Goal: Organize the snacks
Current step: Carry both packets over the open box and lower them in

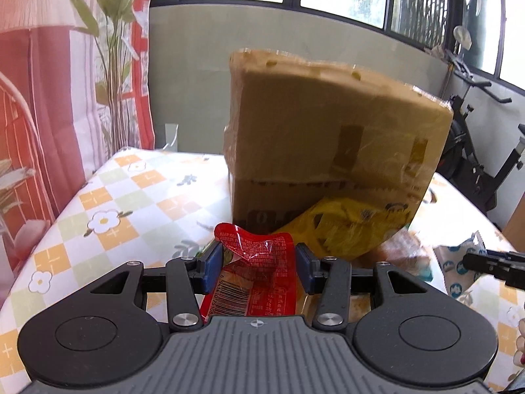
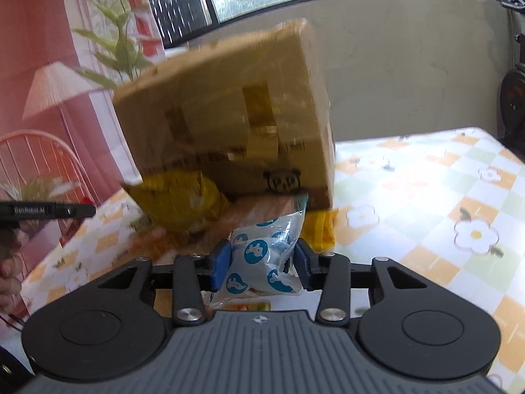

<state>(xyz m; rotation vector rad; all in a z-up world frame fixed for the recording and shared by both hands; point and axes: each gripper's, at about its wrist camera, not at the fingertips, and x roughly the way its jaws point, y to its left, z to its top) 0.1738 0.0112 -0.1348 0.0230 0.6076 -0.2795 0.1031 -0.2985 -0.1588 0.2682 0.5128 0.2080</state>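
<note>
Only the left wrist view shows the left gripper (image 1: 259, 264), clamped on a red pouch (image 1: 254, 275) between its blue pads. The right view alone shows the right gripper (image 2: 261, 264), clamped on a white packet with blue dots (image 2: 262, 259). Ahead of both grippers stands a cardboard box (image 1: 331, 141), a yellow bag (image 1: 347, 226) at its foot, on the checked tablecloth (image 1: 108, 203).
</note>
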